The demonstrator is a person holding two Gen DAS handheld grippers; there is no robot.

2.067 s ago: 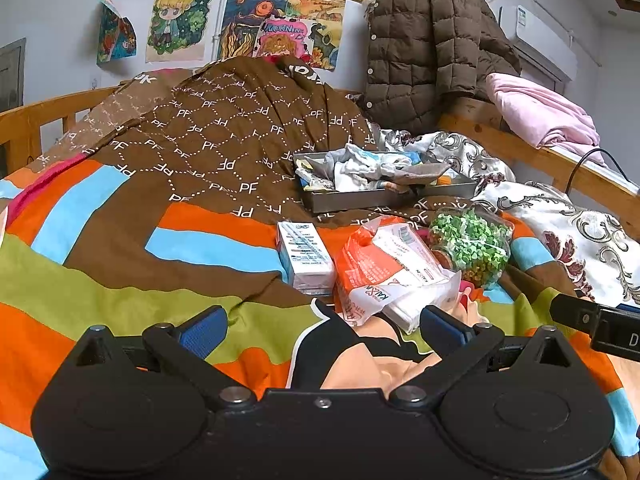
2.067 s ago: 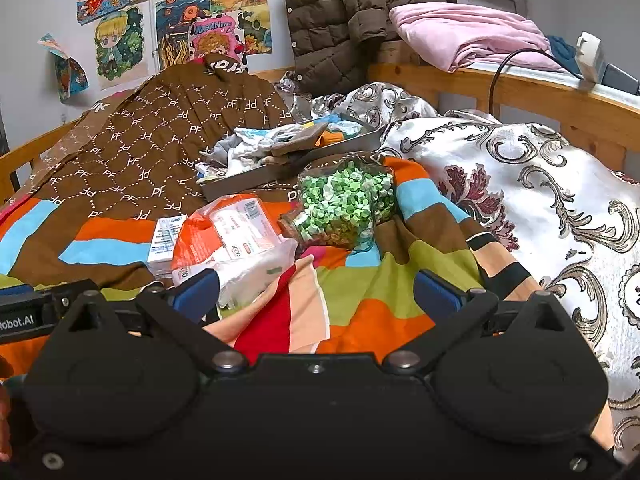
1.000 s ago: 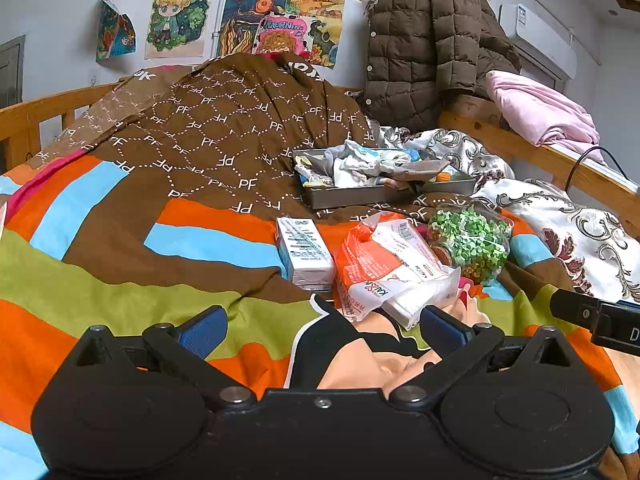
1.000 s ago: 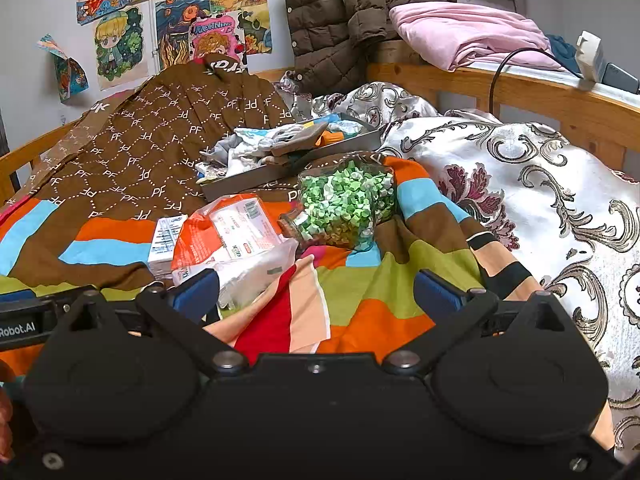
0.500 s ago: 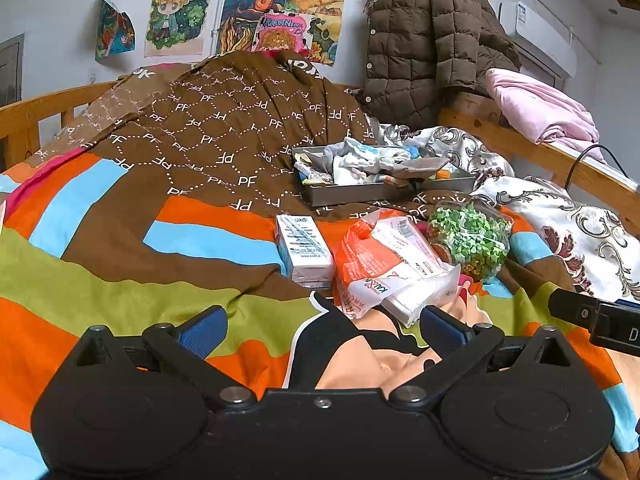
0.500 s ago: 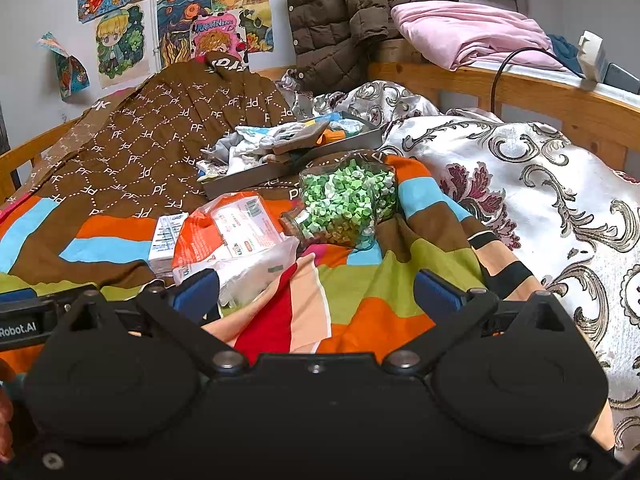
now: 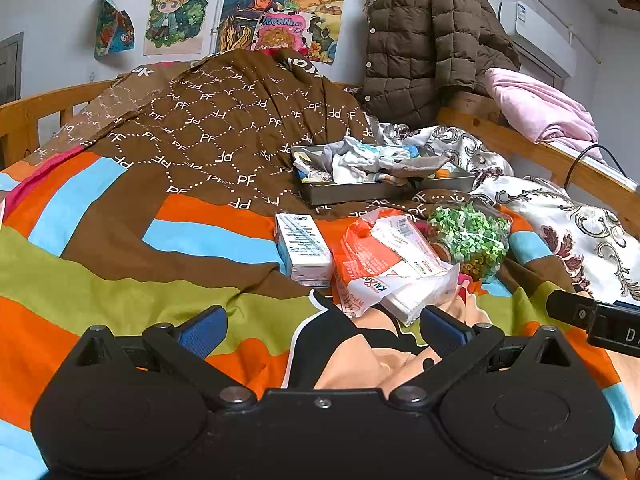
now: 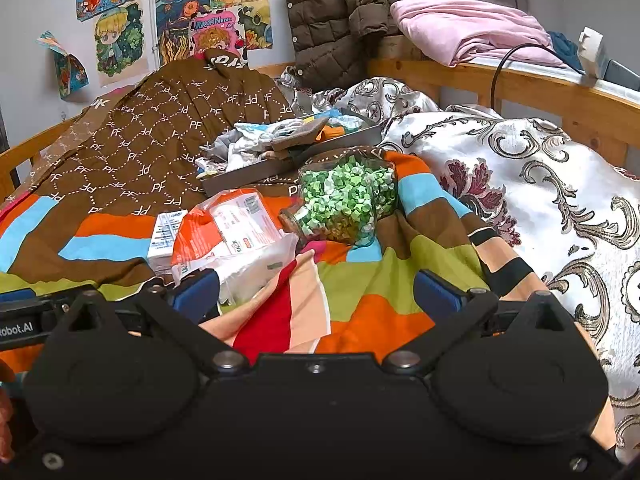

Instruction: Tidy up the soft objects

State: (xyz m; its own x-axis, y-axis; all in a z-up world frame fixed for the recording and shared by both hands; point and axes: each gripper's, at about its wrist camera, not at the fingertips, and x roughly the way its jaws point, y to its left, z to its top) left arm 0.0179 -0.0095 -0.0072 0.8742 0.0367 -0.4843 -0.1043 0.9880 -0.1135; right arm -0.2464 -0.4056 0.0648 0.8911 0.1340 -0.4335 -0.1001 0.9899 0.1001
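On a striped bedspread (image 7: 120, 280) lie an orange and white tissue pack (image 7: 388, 264), a small white carton (image 7: 302, 250) and a jar of green paper stars (image 7: 468, 240). Behind them a grey tray (image 7: 352, 192) holds crumpled cloths. My left gripper (image 7: 322, 330) is open and empty, just short of the tissue pack. My right gripper (image 8: 316, 292) is open and empty, over the bedspread. In its view the tissue pack (image 8: 228, 232) is ahead left, the jar (image 8: 344, 200) ahead, the tray (image 8: 240, 176) behind.
A brown patterned quilt (image 7: 224, 128) is heaped at the back. A white floral quilt (image 8: 540, 200) lies to the right. A brown puffer jacket (image 7: 424, 52) and pink cloth (image 7: 540, 108) hang on the wooden bed rail (image 8: 540, 92).
The left gripper has crept slightly forward toward the tissue pack. The right gripper has hardly moved. Both stay open.
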